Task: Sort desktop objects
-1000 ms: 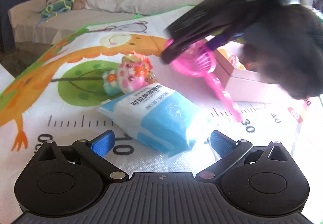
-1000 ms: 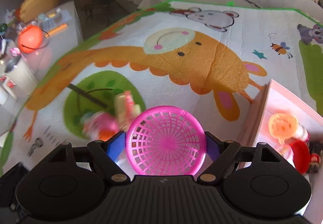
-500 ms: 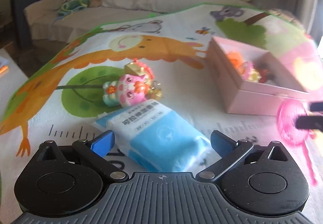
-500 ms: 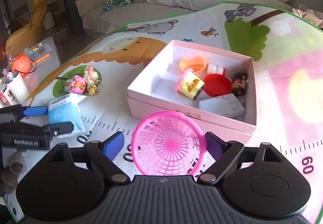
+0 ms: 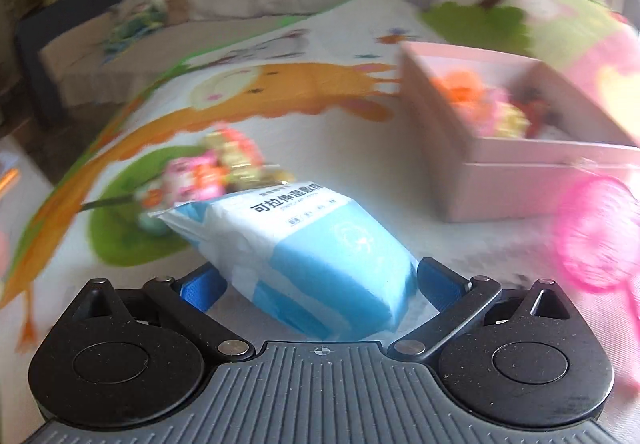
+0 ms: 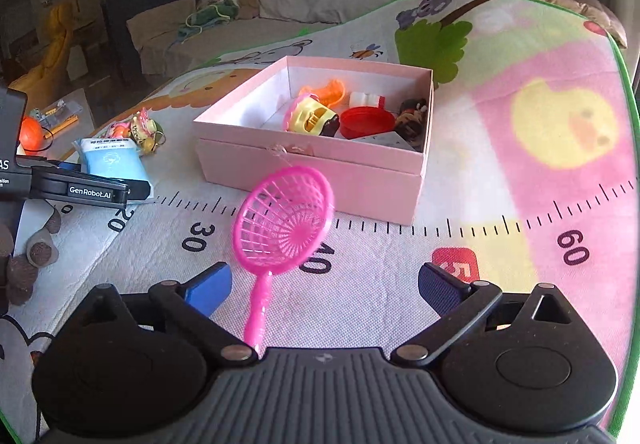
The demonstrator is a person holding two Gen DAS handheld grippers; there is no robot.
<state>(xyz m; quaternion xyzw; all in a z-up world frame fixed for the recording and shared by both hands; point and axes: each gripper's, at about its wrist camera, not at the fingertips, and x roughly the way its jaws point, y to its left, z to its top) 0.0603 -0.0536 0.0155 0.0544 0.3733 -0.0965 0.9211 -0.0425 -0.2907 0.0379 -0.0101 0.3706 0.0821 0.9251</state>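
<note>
left wrist view: the left gripper is spread wide, and the blue and white wipes pack lies on the mat between its 2 blue pads. i cannot tell whether either pad touches the wrapper; nothing looks pinched. taking the pink box as the landmark, the pack lies well to the left of the box and nearer the camera, its long axis running from the far left to the near right, slantwise across the line between the pads. a blurred cluster of small toys sits just behind the pack, also left of the box. the pink strainer shows as a blur in front of the box's near right corner.

right wrist view: the right gripper has just been opening and now stands spread, with the pink strainer between the pads but touched by neither. the strainer's bowl is just in front of the near wall of the pink box, outside it, and its handle runs back toward the gripper body. whether it rests on the mat or is mid-fall i cannot tell. the box already holds several toys. the left gripper is well left of the box, over the wipes pack.

my guess is the next move belongs to the left gripper, which is the 1 nearer the pack: close on it, then carry it rightward to the box.
</note>
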